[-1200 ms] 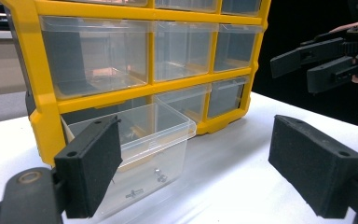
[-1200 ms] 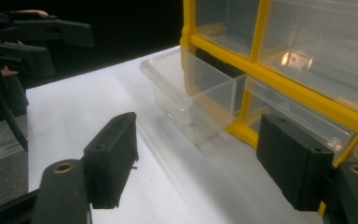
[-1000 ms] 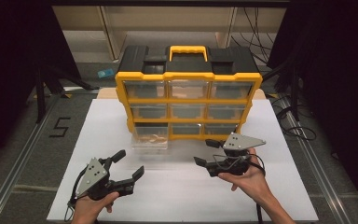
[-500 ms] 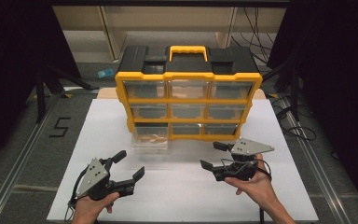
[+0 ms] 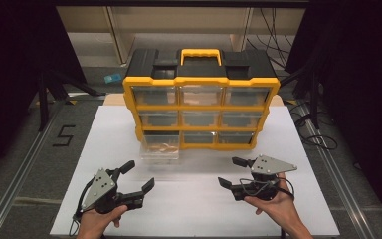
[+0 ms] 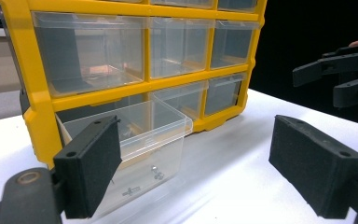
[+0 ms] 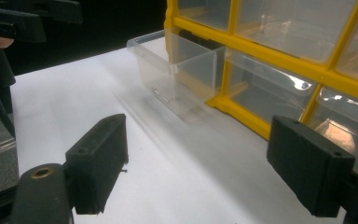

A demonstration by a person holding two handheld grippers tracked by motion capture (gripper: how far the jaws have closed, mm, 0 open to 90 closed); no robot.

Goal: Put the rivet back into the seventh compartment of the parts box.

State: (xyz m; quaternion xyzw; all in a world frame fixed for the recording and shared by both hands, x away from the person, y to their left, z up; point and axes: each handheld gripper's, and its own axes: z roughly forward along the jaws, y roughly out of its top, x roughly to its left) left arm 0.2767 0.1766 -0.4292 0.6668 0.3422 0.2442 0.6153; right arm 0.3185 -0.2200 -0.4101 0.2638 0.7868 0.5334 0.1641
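Note:
A yellow and black organiser (image 5: 201,107) with clear drawers stands at the back of the white table (image 5: 199,209). Its bottom-left drawer (image 5: 160,148) is pulled out, and in the left gripper view this drawer (image 6: 140,135) holds a few small screws (image 6: 156,173). My left gripper (image 5: 139,175) is held open at the front left, aimed at the drawer and apart from it. My right gripper (image 5: 229,172) is open at the front right with nothing between its jaws. The right gripper view has the drawer (image 7: 177,70) ahead to the left.
A "5" mark (image 5: 63,135) is on the floor left of the table. A small blue object (image 5: 112,78) lies behind the organiser on the left. Cables (image 5: 318,134) run along the right side. Metal rails border the table.
My right gripper has drifted to the right and back toward the near edge, away from the organiser. The left gripper has stayed in place.

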